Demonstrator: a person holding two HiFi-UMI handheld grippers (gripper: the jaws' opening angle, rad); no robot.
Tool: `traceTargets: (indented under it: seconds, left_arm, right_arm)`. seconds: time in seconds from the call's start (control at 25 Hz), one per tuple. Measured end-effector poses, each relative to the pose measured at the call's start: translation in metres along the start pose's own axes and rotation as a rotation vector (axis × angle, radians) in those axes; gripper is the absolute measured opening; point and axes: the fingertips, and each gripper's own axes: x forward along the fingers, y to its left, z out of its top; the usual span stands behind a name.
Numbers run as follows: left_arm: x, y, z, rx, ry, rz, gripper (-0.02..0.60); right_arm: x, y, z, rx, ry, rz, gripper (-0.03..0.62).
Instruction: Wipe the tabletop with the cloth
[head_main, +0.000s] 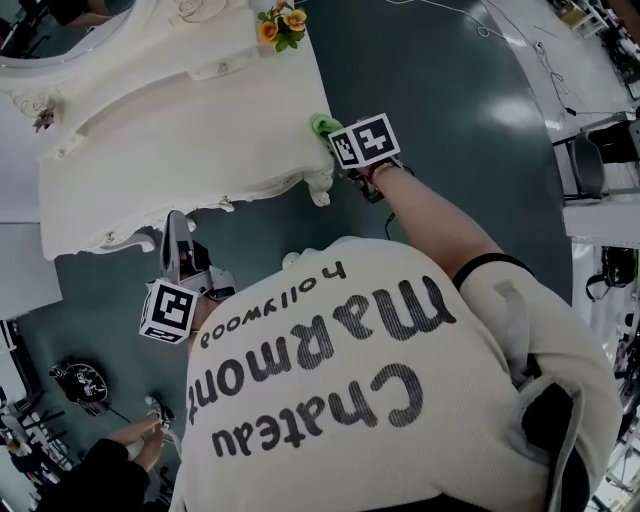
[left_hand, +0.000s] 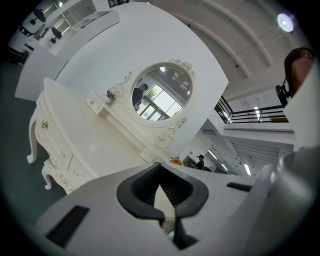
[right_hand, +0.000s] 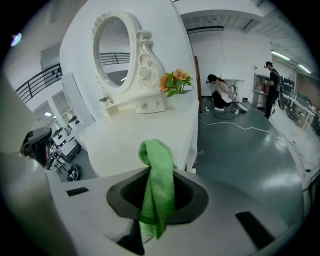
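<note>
The left tongs (head_main: 178, 232) are hanging below the front edge of the white desk (head_main: 180, 150), over the dark floor (head_main: 450, 120), and are taking no part in the wiping. In the left gripper view these tongs (left_hand: 169, 220) are sitting with their tips closed together and nothing between them. The desk (left_hand: 95, 145) and its oval mirror (left_hand: 160, 92) are lying ahead of them and somewhat to their left.

Further right, the right tongs (head_main: 335, 135) are reaching the desk's front right corner, and the green cloth (head_main: 322, 125) is showing just beyond their tips, at the very edge of the top (whether it is touching the surface I cannot tell). In the right gripper view the tongs (right_hand: 150, 220) are clamping the cloth (right_hand: 157, 190) tight. It is bunched into a narrow strip whose long axis is running straight out along the jaws, with a rounded fold poking forward.

From these tongs the bare top of the desk (right_hand: 135, 135) is spreading ahead and to the left, towards the mirror (right_hand: 112, 50) and the flowers (right_hand: 175, 82) at the back. The floor is falling away to their right.

So the wiping seems to be only just starting. The right hand is much the nearer one, and the coming stroke is likely calling for a push forward and leftwards, with the cloth lowered flat onto the top.
</note>
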Motion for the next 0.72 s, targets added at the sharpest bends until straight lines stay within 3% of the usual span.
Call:
traceTargets:
  seconds: [0.24, 0.52, 0.72]
  left_arm:
    - [-0.004, 0.007, 0.007, 0.01, 0.009, -0.026, 0.008]
    - [-0.014, 0.028, 0.017, 0.01, -0.004, -0.045, 0.008]
    - [-0.031, 0.053, 0.013, 0.001, 0.008, 0.002, 0.008]
  right_arm:
    - [-0.006, -0.003, -0.008, 0.076, 0.003, -0.012, 0.087]
    - [-0.011, -0.004, -0.011, 0.102, -0.022, -0.102, 0.087]
    - [-0.016, -0.001, -0.01, 0.212, -0.04, -0.091, 0.091]
